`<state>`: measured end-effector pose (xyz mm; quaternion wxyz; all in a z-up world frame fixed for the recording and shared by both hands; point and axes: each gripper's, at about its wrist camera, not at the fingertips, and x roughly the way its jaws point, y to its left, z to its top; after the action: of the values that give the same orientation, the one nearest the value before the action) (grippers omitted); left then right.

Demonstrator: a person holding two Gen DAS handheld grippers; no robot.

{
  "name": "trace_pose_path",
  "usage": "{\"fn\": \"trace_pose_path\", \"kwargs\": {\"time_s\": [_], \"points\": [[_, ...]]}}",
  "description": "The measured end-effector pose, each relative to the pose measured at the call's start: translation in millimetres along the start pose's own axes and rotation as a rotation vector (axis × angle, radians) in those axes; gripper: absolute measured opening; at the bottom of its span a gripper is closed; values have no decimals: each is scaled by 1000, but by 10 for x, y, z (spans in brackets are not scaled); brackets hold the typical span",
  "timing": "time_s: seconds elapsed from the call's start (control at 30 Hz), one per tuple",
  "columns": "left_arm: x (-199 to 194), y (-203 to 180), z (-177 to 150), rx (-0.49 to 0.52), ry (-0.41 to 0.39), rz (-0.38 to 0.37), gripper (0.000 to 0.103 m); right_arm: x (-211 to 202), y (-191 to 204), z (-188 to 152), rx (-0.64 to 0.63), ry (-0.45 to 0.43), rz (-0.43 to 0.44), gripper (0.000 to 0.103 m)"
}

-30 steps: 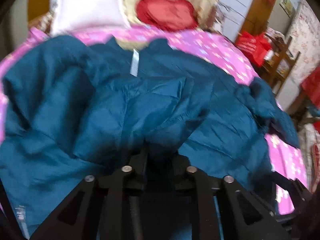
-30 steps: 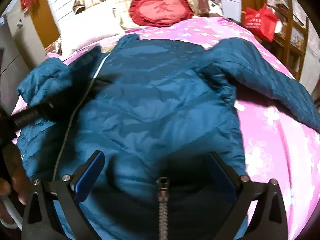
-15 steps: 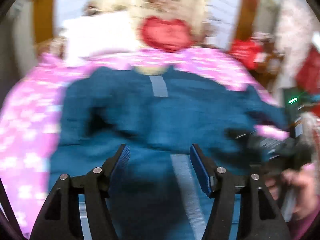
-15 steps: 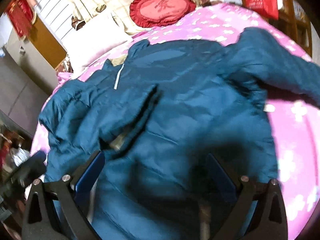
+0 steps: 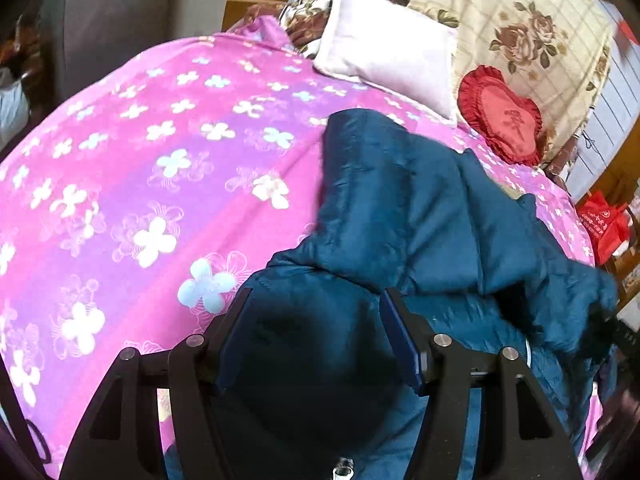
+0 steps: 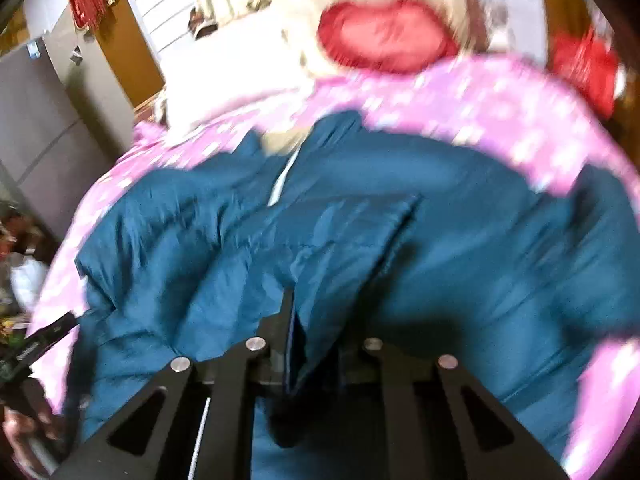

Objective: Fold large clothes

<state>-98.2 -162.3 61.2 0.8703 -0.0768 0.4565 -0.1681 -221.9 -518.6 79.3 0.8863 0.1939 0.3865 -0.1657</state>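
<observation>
A large teal puffer jacket point(image 5: 440, 216) lies crumpled on a pink flowered bedspread point(image 5: 140, 184). My left gripper point(image 5: 316, 304) is open, its jaws wide apart just over the jacket's near left corner, holding nothing. In the right wrist view the jacket point(image 6: 460, 240) fills the middle, with a folded flap and a pale zipper strip. My right gripper point(image 6: 308, 312) is shut on a fold of the jacket's fabric, which rises between its jaws. That view is blurred by motion.
A white pillow point(image 5: 384, 52), a red heart cushion point(image 5: 504, 116) and a floral blanket point(image 5: 520, 32) sit at the head of the bed. A red bag point(image 5: 604, 224) stands off the bed's right side. A grey cabinet point(image 6: 36, 128) stands at left.
My left gripper let go of the jacket, opened and swung left over the bedspread's edge. My right gripper, open before, has closed on a fold of the jacket.
</observation>
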Motion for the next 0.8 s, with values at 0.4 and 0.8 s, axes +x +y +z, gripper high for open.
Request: {"fn": "trace_pose_path", "kwargs": {"time_s": [0.4,0.8], "points": [[61,-197,1,108,-42,54,41,477,-879,175,79,57,-259,21],[134,-503,499,163,-109,48,41,-373,-686,472,84,-103,-153,64]]}}
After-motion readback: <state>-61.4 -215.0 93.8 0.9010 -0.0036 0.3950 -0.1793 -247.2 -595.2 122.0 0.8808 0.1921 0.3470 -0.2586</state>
